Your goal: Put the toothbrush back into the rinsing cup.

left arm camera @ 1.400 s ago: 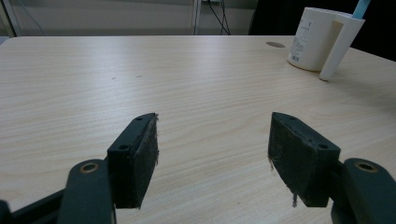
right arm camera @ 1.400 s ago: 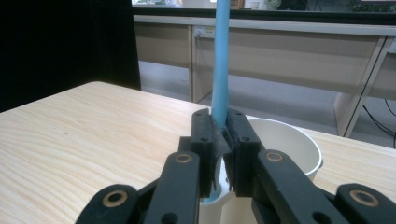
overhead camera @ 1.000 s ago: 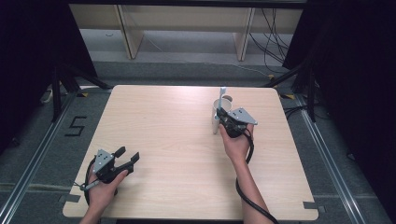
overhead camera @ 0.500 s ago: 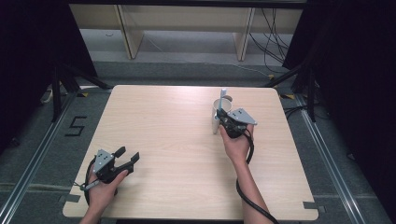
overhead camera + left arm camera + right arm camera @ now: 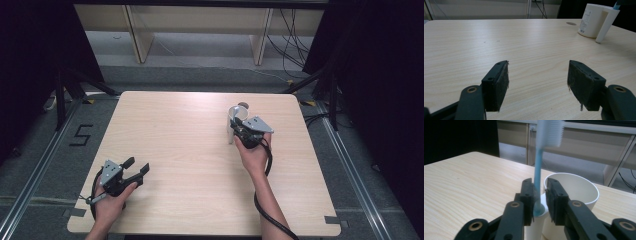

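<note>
Right gripper (image 5: 540,195): the flat black padded jaws have just been opening and now stand slightly apart, a blue-handled toothbrush (image 5: 537,173) with white bristles upright between them, its foot in the tubular side holder of a smooth white plastic cup (image 5: 576,188). Whether the left pad touches the handle cannot be told. The cup stands at the far right of the pale wood-grain table (image 5: 185,135). Left gripper (image 5: 537,78): jaws wide apart, fuzzy pads bare, low over the near left corner
</note>
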The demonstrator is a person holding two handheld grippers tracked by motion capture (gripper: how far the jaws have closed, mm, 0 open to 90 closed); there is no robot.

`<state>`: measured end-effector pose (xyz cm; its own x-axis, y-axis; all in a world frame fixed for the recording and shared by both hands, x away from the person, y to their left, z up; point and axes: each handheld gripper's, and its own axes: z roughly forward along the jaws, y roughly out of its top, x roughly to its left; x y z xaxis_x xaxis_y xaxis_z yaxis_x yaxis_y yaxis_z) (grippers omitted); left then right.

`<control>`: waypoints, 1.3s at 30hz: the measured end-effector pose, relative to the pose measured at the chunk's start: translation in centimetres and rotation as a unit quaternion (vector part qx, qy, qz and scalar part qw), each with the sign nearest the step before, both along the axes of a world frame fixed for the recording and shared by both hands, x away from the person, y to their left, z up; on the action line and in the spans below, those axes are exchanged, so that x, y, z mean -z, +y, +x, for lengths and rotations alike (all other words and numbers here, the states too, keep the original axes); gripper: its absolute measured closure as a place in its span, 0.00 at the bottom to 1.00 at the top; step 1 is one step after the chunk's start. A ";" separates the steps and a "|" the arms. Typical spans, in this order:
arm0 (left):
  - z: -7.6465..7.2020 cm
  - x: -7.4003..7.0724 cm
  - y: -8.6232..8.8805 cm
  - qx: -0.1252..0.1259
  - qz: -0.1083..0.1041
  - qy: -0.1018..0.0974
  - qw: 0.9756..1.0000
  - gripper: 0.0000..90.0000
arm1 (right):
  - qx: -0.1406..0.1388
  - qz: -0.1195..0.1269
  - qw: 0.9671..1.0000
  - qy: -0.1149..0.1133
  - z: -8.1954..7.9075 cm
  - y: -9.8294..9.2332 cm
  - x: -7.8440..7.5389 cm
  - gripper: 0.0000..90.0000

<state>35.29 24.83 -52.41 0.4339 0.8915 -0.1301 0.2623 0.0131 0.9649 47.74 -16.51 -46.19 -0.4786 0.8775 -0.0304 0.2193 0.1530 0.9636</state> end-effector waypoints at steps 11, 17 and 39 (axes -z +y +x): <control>0.0 0.0 0.0 -0.001 0.000 0.000 1.000 0.37 | -0.002 -0.014 1.000 0.007 -0.1 0.2 -0.2 0.59; -0.2 -0.1 0.0 -0.006 0.009 0.010 1.000 0.37 | 0.000 -0.018 1.000 0.013 -0.8 0.0 -1.0 0.55; -0.1 -0.1 0.0 -0.006 0.008 0.010 1.000 0.37 | -0.009 -0.048 0.997 0.053 -2.9 -2.4 -1.5 0.45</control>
<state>35.19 24.83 -52.30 0.4210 0.8985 -0.1245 0.2814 0.0011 0.9596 44.82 -18.94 -44.66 -0.4993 0.8642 -0.0620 0.3155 0.2480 0.9159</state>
